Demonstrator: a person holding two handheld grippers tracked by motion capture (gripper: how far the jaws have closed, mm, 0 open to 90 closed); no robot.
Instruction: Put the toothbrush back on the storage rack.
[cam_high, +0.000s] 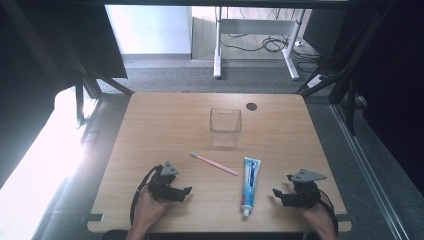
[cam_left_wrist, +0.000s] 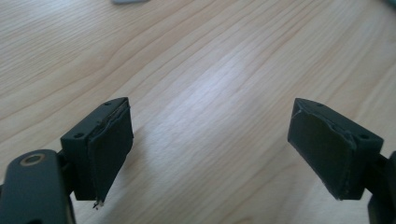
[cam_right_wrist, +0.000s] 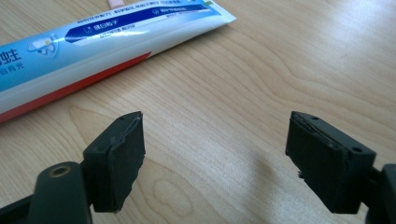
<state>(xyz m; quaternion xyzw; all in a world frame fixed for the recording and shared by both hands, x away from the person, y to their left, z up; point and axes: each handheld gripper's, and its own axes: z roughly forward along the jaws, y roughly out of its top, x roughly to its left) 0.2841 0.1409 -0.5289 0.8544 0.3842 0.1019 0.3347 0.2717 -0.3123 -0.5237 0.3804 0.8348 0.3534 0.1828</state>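
On the wooden table (cam_high: 165, 120) stands a clear square cup (cam_high: 225, 127) near the middle. In front of it lies a pink toothbrush (cam_high: 214, 163), and to its right a blue and white toothpaste tube (cam_high: 250, 184) (cam_right_wrist: 93, 42) with its cap toward the front edge. My left gripper (cam_high: 181, 192) (cam_left_wrist: 210, 154) rests near the front left, open over bare wood. My right gripper (cam_high: 280, 194) (cam_right_wrist: 212, 161) rests near the front right, just right of the tube, open with nothing between its pads.
A round cable hole (cam_high: 251, 106) sits near the table's far edge. Beyond the table are a white desk frame (cam_high: 255, 40) and cables on the grey floor. Dark frame struts (cam_high: 345, 75) flank both sides.
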